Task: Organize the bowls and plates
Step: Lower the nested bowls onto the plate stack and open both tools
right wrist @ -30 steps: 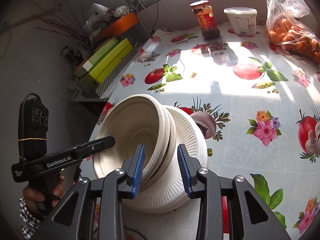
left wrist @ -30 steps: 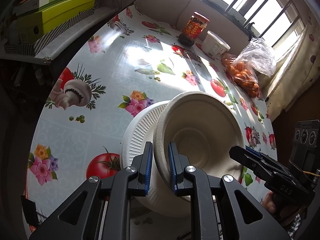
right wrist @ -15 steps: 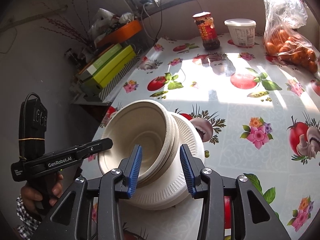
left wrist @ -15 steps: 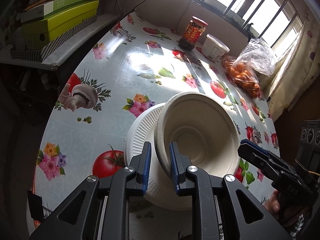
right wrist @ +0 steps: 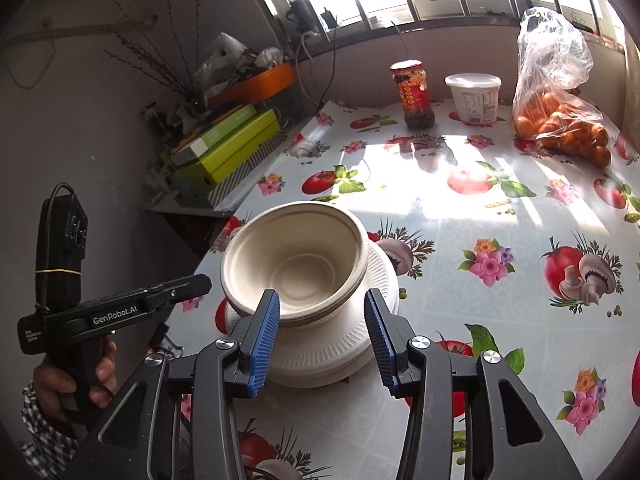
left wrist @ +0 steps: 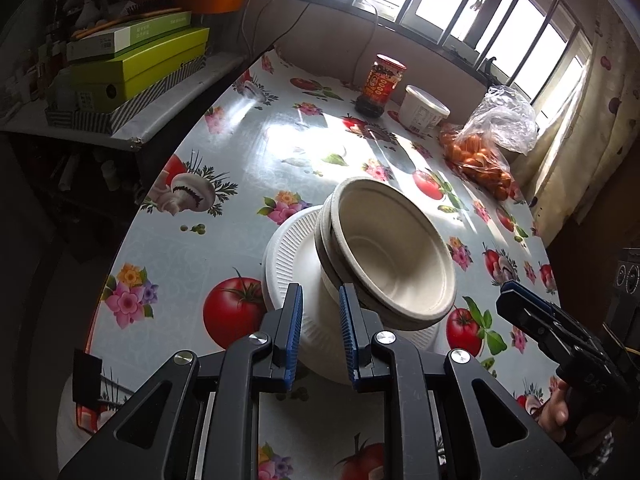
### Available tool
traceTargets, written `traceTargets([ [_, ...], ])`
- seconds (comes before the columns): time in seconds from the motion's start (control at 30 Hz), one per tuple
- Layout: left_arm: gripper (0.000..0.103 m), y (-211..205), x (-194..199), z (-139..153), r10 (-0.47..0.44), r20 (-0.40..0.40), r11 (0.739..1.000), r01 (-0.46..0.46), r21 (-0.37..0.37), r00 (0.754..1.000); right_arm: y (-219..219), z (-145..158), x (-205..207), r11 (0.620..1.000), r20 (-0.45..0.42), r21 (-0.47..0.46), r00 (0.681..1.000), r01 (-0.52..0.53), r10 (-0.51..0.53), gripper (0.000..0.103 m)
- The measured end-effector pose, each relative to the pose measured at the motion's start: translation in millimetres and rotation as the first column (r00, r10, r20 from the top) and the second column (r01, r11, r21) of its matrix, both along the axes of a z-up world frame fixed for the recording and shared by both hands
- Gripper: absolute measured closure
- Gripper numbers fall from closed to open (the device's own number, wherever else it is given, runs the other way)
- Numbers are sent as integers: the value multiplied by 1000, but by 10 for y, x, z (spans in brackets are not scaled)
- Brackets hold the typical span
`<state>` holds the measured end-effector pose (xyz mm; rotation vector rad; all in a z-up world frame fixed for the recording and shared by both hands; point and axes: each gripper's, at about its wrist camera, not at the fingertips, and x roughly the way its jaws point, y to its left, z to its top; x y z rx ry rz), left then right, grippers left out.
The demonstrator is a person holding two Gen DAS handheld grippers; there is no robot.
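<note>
Nested beige paper bowls (left wrist: 394,252) (right wrist: 294,262) sit on a stack of white ribbed paper plates (left wrist: 294,268) (right wrist: 340,344) near the table's front edge. They look tilted in the left wrist view. My left gripper (left wrist: 319,336) is open and empty, drawn back from the bowl rim; it also shows in the right wrist view (right wrist: 192,286). My right gripper (right wrist: 320,338) is open wide, just in front of the stack; its fingers touch nothing. It also shows in the left wrist view (left wrist: 516,304).
At the table's far side stand a red-lidded sauce jar (right wrist: 413,94), a white tub (right wrist: 473,97) and a plastic bag of oranges (right wrist: 560,120). A side shelf with green boxes (left wrist: 136,64) lies left of the table. The tablecloth (left wrist: 240,200) has a vegetable print.
My left gripper has let go of the bowl rim, opened and pulled back. The bowls have settled onto the plates. My right gripper has opened wider and drawn back slightly.
</note>
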<state>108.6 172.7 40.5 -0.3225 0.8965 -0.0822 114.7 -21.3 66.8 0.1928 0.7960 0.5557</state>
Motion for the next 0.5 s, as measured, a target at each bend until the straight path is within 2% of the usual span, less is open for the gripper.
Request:
traceTargets([
  [0.2,83,-75,-178,7,-15,29,1000,15,19,999,-40,-28,-187,1000,19,-22,1000,8,-8,59],
  [0.3,83,-121,-264,-60,-19,27,999,18,42,999,-68,-71,-270,999,20,-32,1000,12,-11,59],
  [0.5,83,-170,-407,-266,-29,2,999,28,36,1000,-91,-194,-426,997,26,-68,999,27,-25,59],
])
